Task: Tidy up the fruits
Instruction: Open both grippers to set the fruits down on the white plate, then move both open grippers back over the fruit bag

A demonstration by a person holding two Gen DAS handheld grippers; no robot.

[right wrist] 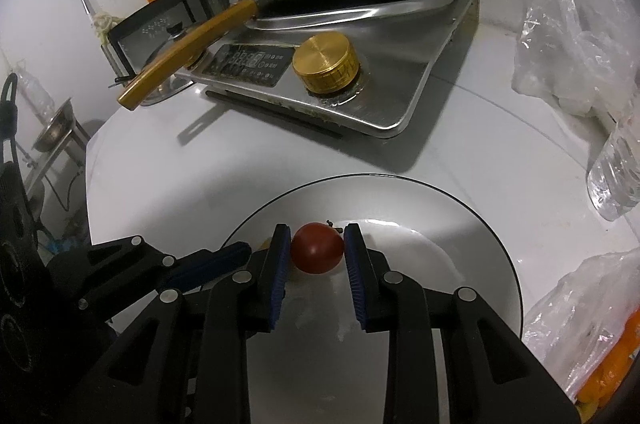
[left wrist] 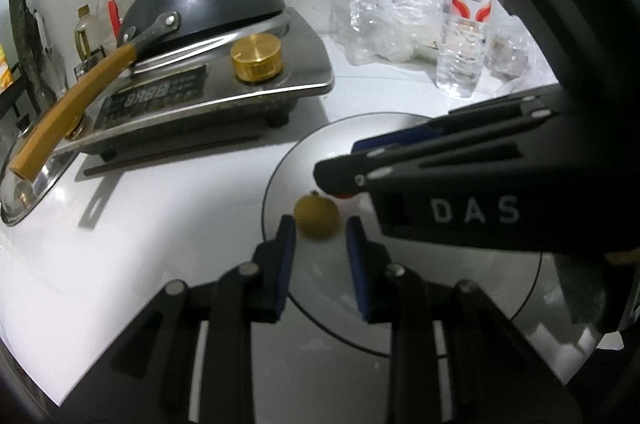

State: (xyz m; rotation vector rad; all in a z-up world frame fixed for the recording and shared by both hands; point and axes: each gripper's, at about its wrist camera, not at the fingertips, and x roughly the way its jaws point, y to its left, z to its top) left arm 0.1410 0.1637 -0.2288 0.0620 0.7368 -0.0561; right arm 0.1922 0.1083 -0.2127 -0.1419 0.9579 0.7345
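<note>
The right gripper [right wrist: 317,230] has its blue-padded fingers [right wrist: 280,264] clenched on a small, round, dark red fruit [right wrist: 317,250]. The fruit sits right at the fingertips, with both pads touching its sides. It hangs low over the near-left part of a round white plate with a thin dark rim [right wrist: 420,244], which rests on the white desk [right wrist: 480,152]. I cannot tell whether the fruit's underside is already touching the plate.

The left gripper [left wrist: 318,228] comes in from the left and grasps a small, round, yellow-green fruit [left wrist: 316,218], also right at its fingertips. The left pad [left wrist: 285,252] is against the fruit. On the right side the contact is harder to see, but the narrow gap between the fingers suggests a grip. This fruit is also low over the plate, close to the left rim.

The two fruits are just beside each other, the yellow-green one to the left of the red one. The tips of the two grippers nearly meet, with the right one crossing just beyond the yellow-green fruit on its far-right side.

Both fruits are round, so neither has a long axis to line up. My guess is that the next step is to set them down. Each hand is already over the plate, so the fingers need only to spread, but the spreading fingers could knock the other fruit and set it rolling.
</note>
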